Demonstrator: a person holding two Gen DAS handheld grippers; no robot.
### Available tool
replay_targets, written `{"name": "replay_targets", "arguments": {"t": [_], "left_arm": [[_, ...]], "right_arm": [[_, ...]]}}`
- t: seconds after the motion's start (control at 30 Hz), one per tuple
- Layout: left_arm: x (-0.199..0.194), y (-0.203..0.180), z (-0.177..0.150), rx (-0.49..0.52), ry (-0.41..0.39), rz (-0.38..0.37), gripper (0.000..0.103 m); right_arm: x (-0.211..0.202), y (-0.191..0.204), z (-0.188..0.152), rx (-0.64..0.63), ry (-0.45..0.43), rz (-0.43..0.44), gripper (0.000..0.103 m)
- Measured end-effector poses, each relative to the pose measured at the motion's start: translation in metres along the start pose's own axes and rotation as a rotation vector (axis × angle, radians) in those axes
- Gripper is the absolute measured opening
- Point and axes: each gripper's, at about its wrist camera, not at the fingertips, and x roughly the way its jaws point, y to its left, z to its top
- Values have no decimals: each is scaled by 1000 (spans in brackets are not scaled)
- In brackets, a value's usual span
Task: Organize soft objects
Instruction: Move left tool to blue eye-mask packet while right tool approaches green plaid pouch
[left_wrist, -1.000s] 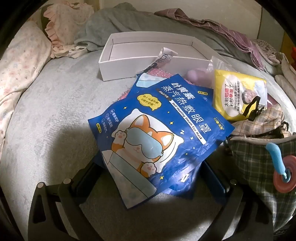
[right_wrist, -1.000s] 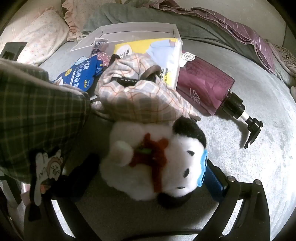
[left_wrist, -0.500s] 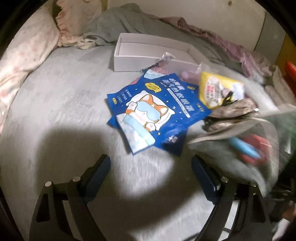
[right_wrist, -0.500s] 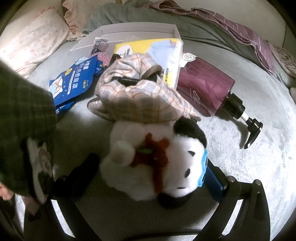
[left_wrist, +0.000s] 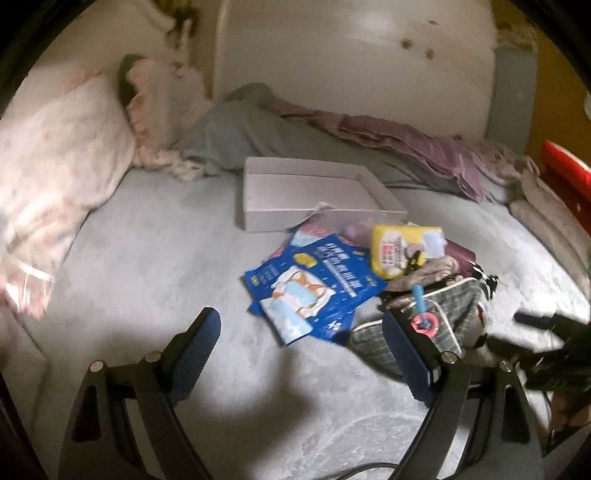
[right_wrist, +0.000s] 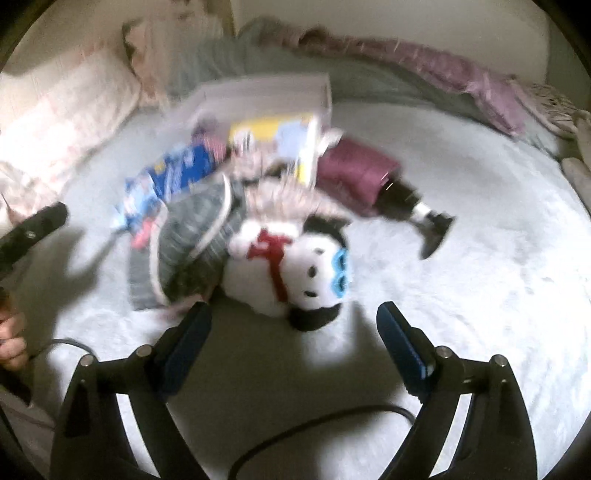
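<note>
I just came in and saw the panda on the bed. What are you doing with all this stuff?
A person holds a gripper in each hand over a bed, tidying soft things. Both are empty now. The left gripper is open above bare blanket. The right gripper hangs just short of the plush panda, its jaws closing a little with nothing between them. The panda lies by a plaid bag, blue packets and a purple pump bottle. The white box looks empty.

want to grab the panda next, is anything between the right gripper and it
Nothing visible. The panda lies on the bedding just ahead of the right gripper, with bare blanket between them. Its jaws are closing with nothing between them. The plaid bag touches the panda's left side only.
</note>
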Motion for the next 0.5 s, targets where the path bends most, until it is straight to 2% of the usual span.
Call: {"name": "replay_targets", "arguments": {"t": [0.1,0.23,0.33,0.4,0.5], "left_arm": [[4,-10,15,23,9,16,90],[6,-16,42,-1,-2,28,90],[14,-20,62,-13,48,44,90],[19,-21,75,-34,88,36,90],[25,-24,94,-85,159,25,90]], "right_arm": [[-22,-1,13,28,-75,0,91],[-37,13,40,-12,-143,-55,91],[-38,21,62,-23,-127,-37,91],[-35,30,78,-40,-66,-59,91],[-39,37,99,-43,-54,-38,91]]}}
